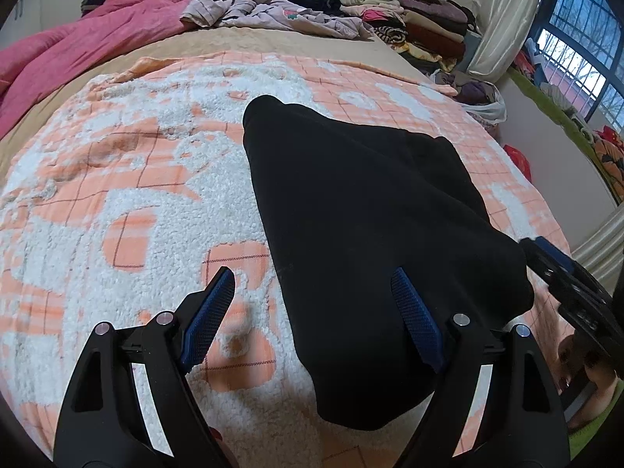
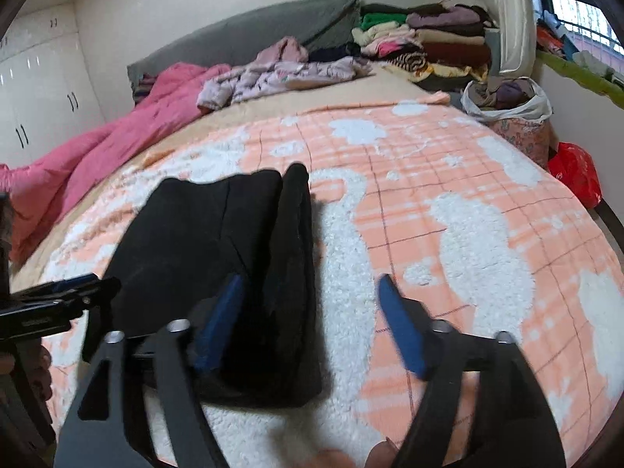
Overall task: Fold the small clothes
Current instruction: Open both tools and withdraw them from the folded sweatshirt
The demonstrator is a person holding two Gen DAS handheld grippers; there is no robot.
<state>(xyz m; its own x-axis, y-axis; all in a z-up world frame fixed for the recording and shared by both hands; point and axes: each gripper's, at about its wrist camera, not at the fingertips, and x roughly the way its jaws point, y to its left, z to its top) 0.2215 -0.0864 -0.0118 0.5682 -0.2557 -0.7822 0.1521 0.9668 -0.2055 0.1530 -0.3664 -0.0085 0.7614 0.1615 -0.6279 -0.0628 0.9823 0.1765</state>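
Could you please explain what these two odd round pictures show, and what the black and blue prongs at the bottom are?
No robot here: a person holds a two-finger gripper in each hand, and each gripper carries a wide-angle camera looking along its fingers. One picture comes from the left gripper, the other from the right gripper; each also glimpses the other at its edge. The prongs are the fingers, with blue pads.

Below lies a bed with an orange and white blanket. On it rests a black garment, partly folded. Both grippers are open and hold nothing. Farther back are a pink quilt, loose lilac clothes and a stack of folded clothes.
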